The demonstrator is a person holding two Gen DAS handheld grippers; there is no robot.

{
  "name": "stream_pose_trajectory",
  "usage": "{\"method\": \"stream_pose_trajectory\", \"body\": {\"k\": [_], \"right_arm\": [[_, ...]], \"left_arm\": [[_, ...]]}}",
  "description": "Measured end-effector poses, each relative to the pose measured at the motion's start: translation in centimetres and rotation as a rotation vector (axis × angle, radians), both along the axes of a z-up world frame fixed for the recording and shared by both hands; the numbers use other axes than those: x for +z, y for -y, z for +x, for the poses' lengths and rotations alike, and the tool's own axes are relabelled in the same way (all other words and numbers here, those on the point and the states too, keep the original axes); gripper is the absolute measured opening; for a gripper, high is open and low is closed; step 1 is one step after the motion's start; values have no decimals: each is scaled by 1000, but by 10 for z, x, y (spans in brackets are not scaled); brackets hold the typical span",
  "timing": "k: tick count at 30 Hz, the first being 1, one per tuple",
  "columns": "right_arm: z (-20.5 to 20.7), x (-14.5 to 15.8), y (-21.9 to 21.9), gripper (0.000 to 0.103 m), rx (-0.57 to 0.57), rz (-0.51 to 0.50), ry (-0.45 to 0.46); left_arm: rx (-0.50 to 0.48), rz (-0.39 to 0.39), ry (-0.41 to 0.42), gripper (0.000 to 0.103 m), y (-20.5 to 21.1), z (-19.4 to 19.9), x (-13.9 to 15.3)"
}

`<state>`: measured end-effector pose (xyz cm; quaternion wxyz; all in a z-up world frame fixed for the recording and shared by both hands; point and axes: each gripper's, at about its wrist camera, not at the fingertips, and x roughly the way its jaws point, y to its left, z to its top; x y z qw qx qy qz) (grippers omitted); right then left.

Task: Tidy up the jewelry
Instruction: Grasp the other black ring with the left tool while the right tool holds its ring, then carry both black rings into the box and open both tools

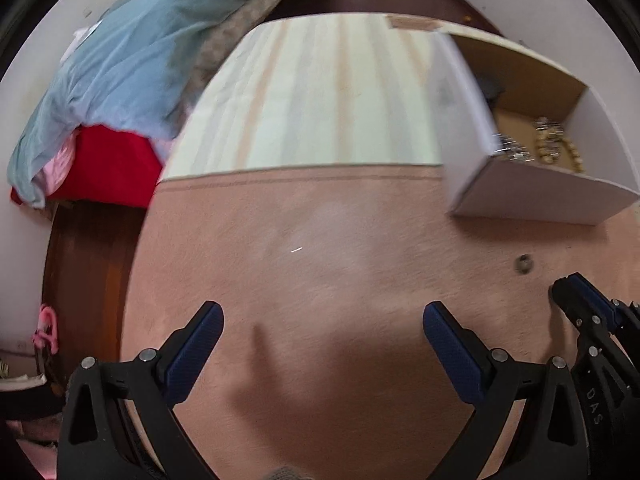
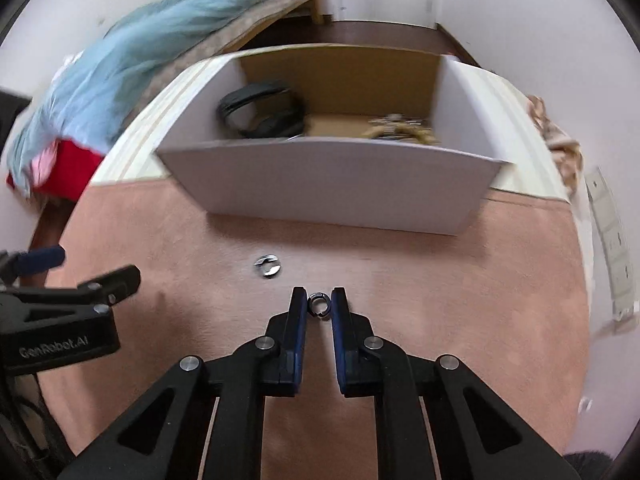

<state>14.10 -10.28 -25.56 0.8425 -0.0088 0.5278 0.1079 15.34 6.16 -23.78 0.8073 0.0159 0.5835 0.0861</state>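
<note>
In the right wrist view my right gripper (image 2: 319,303) is shut on a small dark metal ring (image 2: 319,305), held between the fingertips just above the pink cloth. A second silver ring (image 2: 268,267) lies on the cloth ahead and to the left; it also shows in the left wrist view (image 1: 523,264). A white cardboard box (image 2: 332,184) stands beyond, holding gold and silver jewelry (image 2: 400,126) and a black item (image 2: 262,114). My left gripper (image 1: 322,320) is open and empty over the cloth. The box (image 1: 532,196) is to its right.
A pink cloth (image 1: 320,260) covers the near table, a striped pale cloth (image 1: 320,92) the far part. A blue blanket (image 1: 132,60) and red fabric (image 1: 108,164) lie at the left. Beige fabric (image 2: 556,136) sits at the right edge.
</note>
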Motion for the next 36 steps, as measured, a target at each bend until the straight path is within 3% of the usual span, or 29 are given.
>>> {"method": "stream_pose_trajectory", "body": {"k": [6, 12, 15, 17, 18, 20, 22, 29, 36], "right_arm": [[-4, 14, 59, 13, -151, 19, 9], [-3, 13, 98, 13, -236, -4, 6], [-5, 13, 111, 13, -259, -2, 7], [-3, 15, 113, 13, -267, 2, 11], [-3, 15, 113, 13, -270, 1, 15], [-3, 16, 113, 13, -277, 4, 19], [-5, 18, 114, 13, -286, 11, 23], [-6, 32, 115, 13, -291, 48, 54], [-6, 61, 110, 13, -278, 103, 107]], "left_arm": [[-88, -85, 7, 101, 47, 15, -7], [-176, -111, 36, 98, 86, 25, -7], [-206, -104, 34, 76, 99, 26, -9], [-222, -89, 35, 54, 101, 27, -13], [-231, -93, 45, 50, 103, 26, -12], [-243, -97, 56, 27, 107, 24, -12], [-252, -104, 59, 11, 111, 23, -11], [-249, -136, 72, 7, 113, 18, -6], [-253, -185, 141, 6, 102, 14, 33]]}}
